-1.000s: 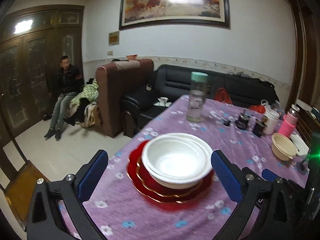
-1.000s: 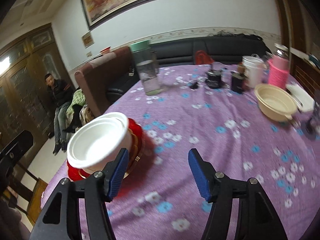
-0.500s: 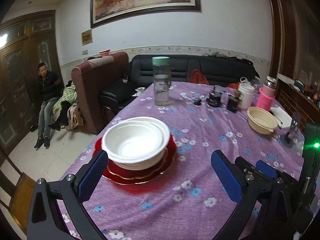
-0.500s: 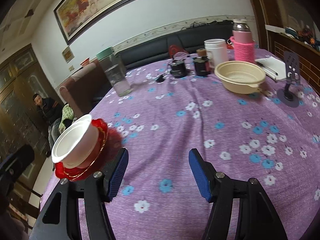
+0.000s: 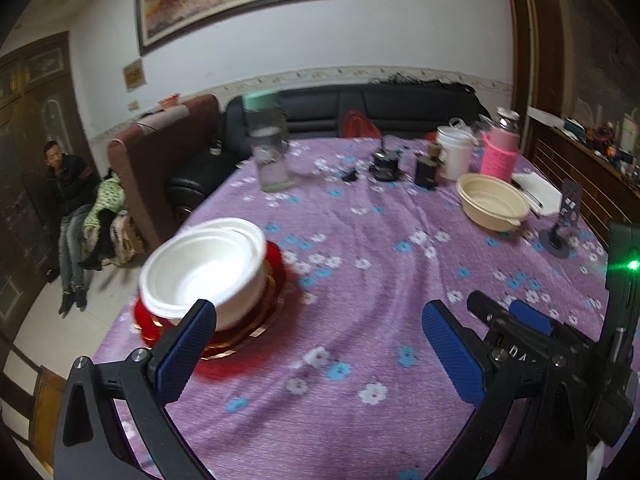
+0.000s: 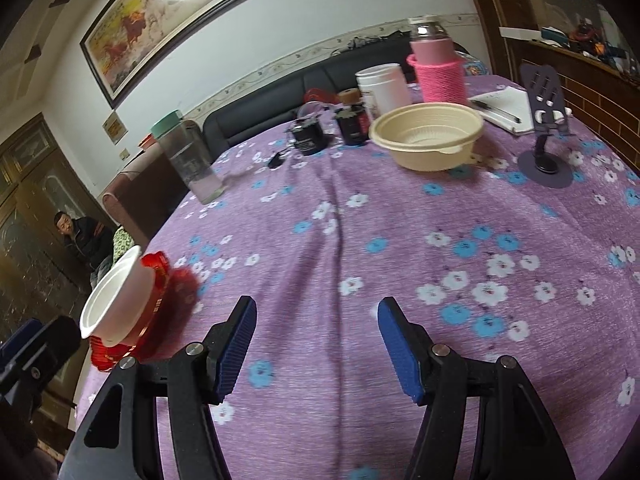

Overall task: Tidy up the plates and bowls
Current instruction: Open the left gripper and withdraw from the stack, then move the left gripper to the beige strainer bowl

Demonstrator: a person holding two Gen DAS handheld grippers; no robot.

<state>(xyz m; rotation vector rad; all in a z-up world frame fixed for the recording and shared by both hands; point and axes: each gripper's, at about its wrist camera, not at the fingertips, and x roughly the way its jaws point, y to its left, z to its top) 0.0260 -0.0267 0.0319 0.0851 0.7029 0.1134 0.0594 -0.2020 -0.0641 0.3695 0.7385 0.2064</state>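
Observation:
White bowls (image 5: pixel 204 268) are nested on red gold-rimmed plates (image 5: pixel 272 300) near the table's left edge; the stack also shows in the right wrist view (image 6: pixel 116 300). A cream bowl (image 5: pixel 492 202) sits alone at the far right, and it shows in the right wrist view (image 6: pixel 428 136). My left gripper (image 5: pixel 320 352) is open and empty, above the cloth just right of the stack. My right gripper (image 6: pixel 316 348) is open and empty over the purple cloth, pointing toward the cream bowl.
On the purple flowered tablecloth (image 6: pixel 360 240) stand a water bottle (image 5: pixel 268 148), a white tub (image 6: pixel 384 88), a pink-sleeved flask (image 6: pixel 438 68), dark jars (image 6: pixel 352 122), a notebook (image 6: pixel 504 110) and a phone stand (image 6: pixel 546 136). A man (image 5: pixel 68 192) sits at the left.
Both grippers have swung right, away from the stack and toward the cream bowl, which looms larger in the right wrist view. Both stay open and empty.

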